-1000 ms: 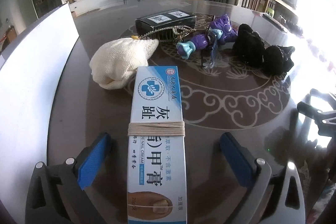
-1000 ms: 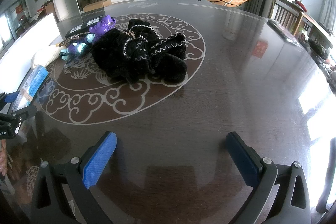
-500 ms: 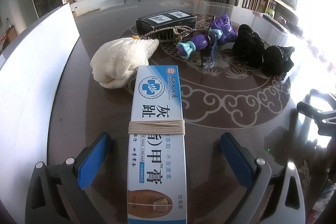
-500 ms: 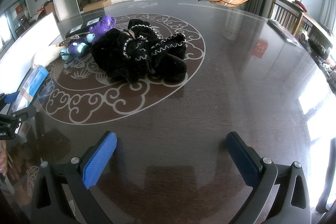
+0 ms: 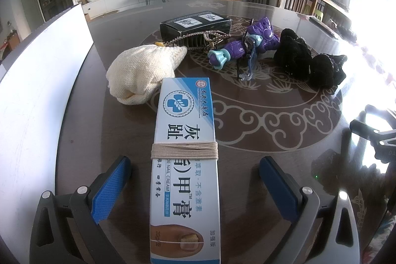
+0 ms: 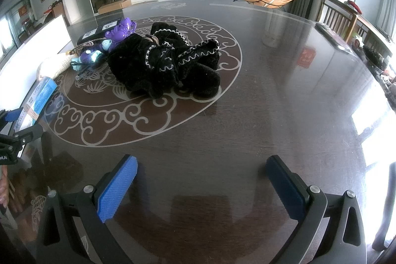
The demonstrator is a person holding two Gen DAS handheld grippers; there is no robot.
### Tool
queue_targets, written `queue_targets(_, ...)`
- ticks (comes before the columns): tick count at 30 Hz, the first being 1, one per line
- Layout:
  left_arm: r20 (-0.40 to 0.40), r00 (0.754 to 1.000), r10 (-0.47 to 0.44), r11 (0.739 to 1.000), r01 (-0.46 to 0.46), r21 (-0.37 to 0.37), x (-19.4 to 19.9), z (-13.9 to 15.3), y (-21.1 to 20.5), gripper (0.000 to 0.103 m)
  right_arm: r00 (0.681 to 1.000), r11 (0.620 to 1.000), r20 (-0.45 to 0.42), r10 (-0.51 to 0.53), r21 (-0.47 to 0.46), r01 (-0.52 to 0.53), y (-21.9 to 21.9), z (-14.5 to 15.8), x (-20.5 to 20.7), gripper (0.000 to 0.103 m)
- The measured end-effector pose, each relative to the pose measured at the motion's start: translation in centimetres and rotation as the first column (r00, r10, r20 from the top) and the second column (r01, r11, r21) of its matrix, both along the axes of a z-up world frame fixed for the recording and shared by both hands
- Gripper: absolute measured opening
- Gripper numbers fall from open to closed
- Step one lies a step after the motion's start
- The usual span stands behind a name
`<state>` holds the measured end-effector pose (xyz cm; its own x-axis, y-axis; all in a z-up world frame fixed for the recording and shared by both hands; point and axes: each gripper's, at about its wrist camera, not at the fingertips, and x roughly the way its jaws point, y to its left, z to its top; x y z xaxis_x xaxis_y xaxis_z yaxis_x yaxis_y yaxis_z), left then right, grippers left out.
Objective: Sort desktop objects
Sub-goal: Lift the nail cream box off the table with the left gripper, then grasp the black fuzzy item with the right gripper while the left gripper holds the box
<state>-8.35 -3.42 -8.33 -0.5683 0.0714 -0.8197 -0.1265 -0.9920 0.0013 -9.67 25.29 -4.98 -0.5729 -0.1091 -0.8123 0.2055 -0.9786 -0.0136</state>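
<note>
My left tool (image 5: 194, 186) is spread wide, its blue pads either side of the nail cream box (image 5: 185, 165) without touching it; the box lies flat on the bench (image 5: 259, 140), a cord wound round its middle. Just past it sits the cream knitted pouch (image 5: 142, 71), then the black box (image 5: 195, 25), the purple toy (image 5: 245, 46) and the black velvet bag (image 6: 165, 63). My right tool (image 6: 201, 186) hangs released over bare bench.
</note>
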Motion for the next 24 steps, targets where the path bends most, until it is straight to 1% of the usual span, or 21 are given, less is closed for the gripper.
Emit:
queue_targets(1, 0.0, 1.0, 0.0, 1.0, 0.0, 0.001, -0.1, 0.0, 0.0, 0.103, 0.999, 1.0, 0.019, 0.028, -0.004, -0.028, 0.0, 0.1, -0.2, 0.103)
queue_targets(3, 0.0, 1.0, 0.0, 1.0, 0.0, 0.0, 0.0, 0.0, 0.0, 0.103, 0.985, 0.988, 0.088, 0.148, 0.039, -0.152, -0.7, 0.7, -1.1, 0.101)
queue_targets(4, 0.0, 1.0, 0.0, 1.0, 0.0, 0.0, 0.0, 0.0, 0.0, 0.103, 0.981, 0.98, 0.076, 0.178, 0.076, -0.183, -1.0, 1.5, -1.3, 0.098)
queue_targets(5, 0.0, 1.0, 0.0, 1.0, 0.0, 0.0, 0.0, 0.0, 0.0, 0.103, 0.972, 0.963, 0.027, 0.233, 0.133, -0.234, -1.6, 3.0, -1.4, 0.098)
queue_targets(6, 0.0, 1.0, 0.0, 1.0, 0.0, 0.0, 0.0, 0.0, 0.0, 0.103, 0.958, 0.944, -0.013, 0.287, 0.175, -0.28, -2.2, 4.3, -1.3, 0.098)
queue_targets(7, 0.0, 1.0, 0.0, 1.0, 0.0, -0.001, 0.0, 0.0, 0.0, 0.103, 0.929, 0.91, -0.048, 0.367, 0.225, -0.348, -3.3, 5.8, -1.4, 0.099)
queue_targets(8, -0.001, 1.0, 0.0, 1.0, 0.0, -0.001, 0.0, 0.0, 0.0, 0.103, 0.906, 0.882, -0.059, 0.419, 0.261, -0.391, -4.1, 6.5, -1.5, 0.099)
queue_targets(9, -0.001, 1.0, 0.001, 1.0, -0.001, 0.0, 0.0, 0.0, -0.1, 0.103, 0.877, 0.842, -0.054, 0.478, 0.313, -0.439, -5.4, 7.1, -1.8, 0.099)
queue_targets(10, -0.001, 1.0, 0.001, 1.0, -0.001, 0.0, 0.2, 0.1, -0.1, 0.103, 0.859, 0.811, -0.033, 0.511, 0.352, -0.468, -6.5, 7.2, -2.4, 0.099)
queue_targets(11, -0.001, 1.0, 0.002, 1.0, -0.002, 0.0, 0.2, 0.1, -0.1, 0.103, 0.846, 0.776, 0.008, 0.534, 0.393, -0.494, -7.7, 6.8, -3.5, 0.099)
queue_targets(12, -0.001, 1.0, 0.001, 1.0, -0.001, 0.0, 0.2, 0.1, -0.1, 0.103, 0.842, 0.759, 0.042, 0.538, 0.411, -0.506, -8.4, 6.2, -4.4, 0.099)
queue_targets(13, -0.002, 1.0, 0.001, 1.0, -0.001, 0.0, 0.1, 0.2, -0.1, 0.103, 0.843, 0.751, 0.073, 0.534, 0.417, -0.512, -8.7, 5.5, -5.1, 0.099)
queue_targets(14, -0.002, 1.0, 0.0, 1.0, 0.0, -0.001, 0.2, 0.1, -0.1, 0.103, 0.848, 0.752, 0.119, 0.517, 0.41, -0.516, -8.9, 4.4, -6.5, 0.099)
queue_targets(16, -0.002, 1.0, 0.001, 1.0, -0.001, -0.001, 0.2, 0.1, -0.1, 0.103, 0.854, 0.776, 0.189, 0.485, 0.358, -0.52, -9.0, 3.1, -8.4, 0.097)
queue_targets(17, -0.002, 1.0, 0.001, 1.0, -0.001, 0.0, 0.2, 0.1, -0.1, 0.103, 0.853, 0.804, 0.23, 0.468, 0.29, -0.519, -8.6, 2.5, -9.0, 0.086)
queue_targets(19, -0.002, 1.0, 0.002, 1.0, -0.002, 0.0, 0.1, 0.1, -0.1, 0.103, 0.86, 0.849, 0.265, 0.436, 0.196, -0.491, -8.1, 2.2, -9.4, 0.071)
queue_targets(21, -0.002, 1.0, 0.001, 1.0, -0.001, 0.0, 0.2, 0.1, -0.1, 0.103, 0.872, 0.897, 0.298, 0.388, 0.093, -0.431, -7.2, 2.7, -9.1, 0.07)
queue_targets(22, -0.002, 1.0, 0.002, 1.0, -0.002, 0.0, 0.2, 0.1, -0.1, 0.103, 0.871, 0.918, 0.33, 0.364, 0.03, -0.395, -6.6, 3.0, -8.8, 0.07)
queue_targets(23, -0.002, 1.0, 0.002, 1.0, -0.002, 0.001, 0.2, 0.1, -0.1, 0.103, 0.86, 0.931, 0.367, 0.355, -0.055, -0.361, -6.0, 3.3, -8.2, 0.07)
queue_targets(24, -0.002, 1.0, 0.004, 1.0, -0.004, 0.0, 0.3, 0.2, -0.1, 0.103, 0.85, 0.93, 0.38, 0.363, -0.101, -0.352, -5.8, 3.7, -7.7, 0.07)
